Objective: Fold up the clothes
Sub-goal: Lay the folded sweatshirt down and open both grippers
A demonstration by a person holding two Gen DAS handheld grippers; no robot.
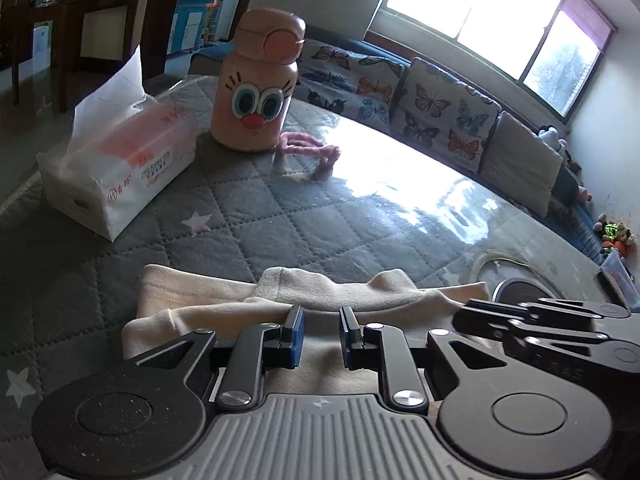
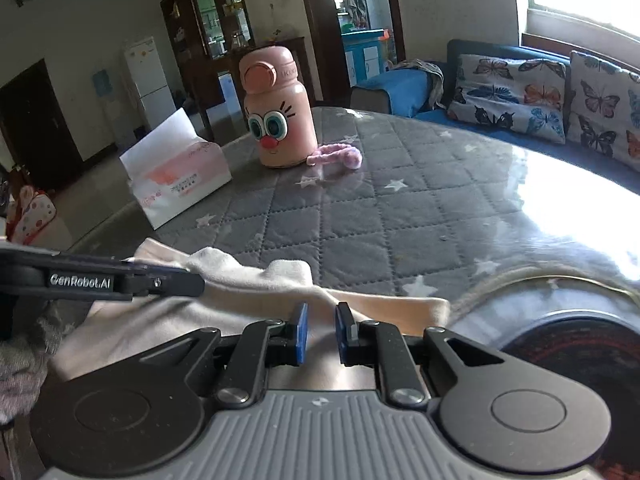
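Note:
A cream garment (image 1: 224, 300) lies bunched on the grey quilted table cover, right in front of both grippers; it also shows in the right wrist view (image 2: 240, 292). My left gripper (image 1: 321, 316) is open, its blue-padded jaws a small gap apart just above the cloth's near part, holding nothing. My right gripper (image 2: 321, 312) is open the same way over the cloth's right part. The right gripper shows at the right edge of the left wrist view (image 1: 520, 316), and the left gripper's side shows at the left of the right wrist view (image 2: 132, 280).
A pink cartoon-face bottle (image 1: 256, 92) with a pink strap (image 1: 316, 152) and a tissue box (image 1: 120, 168) stand on the far side of the table. A round black burner (image 2: 580, 352) sits at the right. A sofa with butterfly cushions (image 1: 440, 108) stands behind the table.

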